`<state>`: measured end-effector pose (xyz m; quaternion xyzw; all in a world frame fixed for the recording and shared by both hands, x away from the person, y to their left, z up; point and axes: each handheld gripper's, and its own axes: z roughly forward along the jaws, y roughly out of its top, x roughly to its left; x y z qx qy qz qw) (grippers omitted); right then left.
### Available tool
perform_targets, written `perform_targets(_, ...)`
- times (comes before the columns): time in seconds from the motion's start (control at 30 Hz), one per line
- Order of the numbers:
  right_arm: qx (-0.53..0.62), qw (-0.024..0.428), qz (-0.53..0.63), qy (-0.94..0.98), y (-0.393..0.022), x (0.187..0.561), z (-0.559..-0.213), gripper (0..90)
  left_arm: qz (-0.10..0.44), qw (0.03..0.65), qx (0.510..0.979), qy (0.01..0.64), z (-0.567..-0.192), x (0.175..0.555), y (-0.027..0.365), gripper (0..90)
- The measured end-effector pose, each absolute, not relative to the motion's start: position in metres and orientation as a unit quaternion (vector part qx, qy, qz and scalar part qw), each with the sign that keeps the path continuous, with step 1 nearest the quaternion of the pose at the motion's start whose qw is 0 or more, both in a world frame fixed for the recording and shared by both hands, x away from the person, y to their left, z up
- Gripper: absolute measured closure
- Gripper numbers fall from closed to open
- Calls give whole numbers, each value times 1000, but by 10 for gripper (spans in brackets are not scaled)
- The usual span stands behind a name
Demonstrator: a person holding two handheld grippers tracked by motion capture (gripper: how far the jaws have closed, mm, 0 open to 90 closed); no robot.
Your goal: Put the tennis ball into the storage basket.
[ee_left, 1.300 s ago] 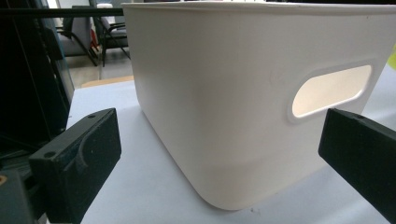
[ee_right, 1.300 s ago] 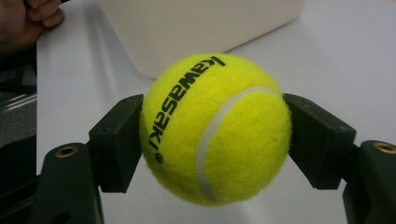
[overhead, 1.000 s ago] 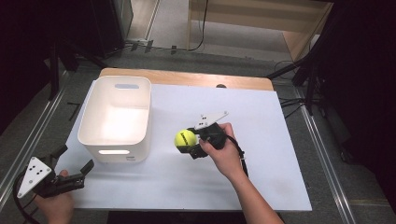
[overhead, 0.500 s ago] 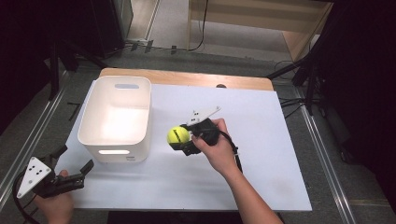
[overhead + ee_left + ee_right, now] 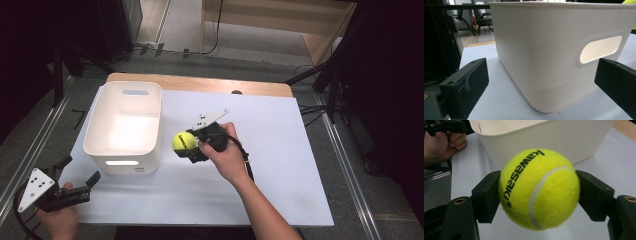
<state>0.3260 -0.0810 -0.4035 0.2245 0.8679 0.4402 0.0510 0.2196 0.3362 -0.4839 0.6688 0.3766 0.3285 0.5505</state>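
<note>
Tennis ball [image 5: 183, 141] — one, yellow — sits pinched in the right claw [image 5: 192, 147] above the desk [image 5: 280, 150], just beside one white bin [image 5: 125, 125]. Left claw [image 5: 75, 185] rests spread at the desk's near-left corner.

Left claw's view: both jaws wide apart, bin [image 5: 554, 55] ahead.

Right claw's view: jaws press the one ball [image 5: 539, 188] — bin [image 5: 554, 137] behind.

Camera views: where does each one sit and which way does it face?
High view: above the person's side, facing forward and down on the white table; both forearms, left gripper, right gripper.
Left gripper view: along its open jaws at the white plastic bin.
Right gripper view: along its jaws, shut on the yellow felt tennis ball; the person's left hand beyond.
Shared: all three show the bin; high and right gripper views show the ball.
</note>
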Motion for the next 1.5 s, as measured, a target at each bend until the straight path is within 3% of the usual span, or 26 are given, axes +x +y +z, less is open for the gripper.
perform_targets(1.5, 204, 62, 453, 866, -53, 339, -370, 246, 328, 551, 669, 376, -484, 220, 337, 0)
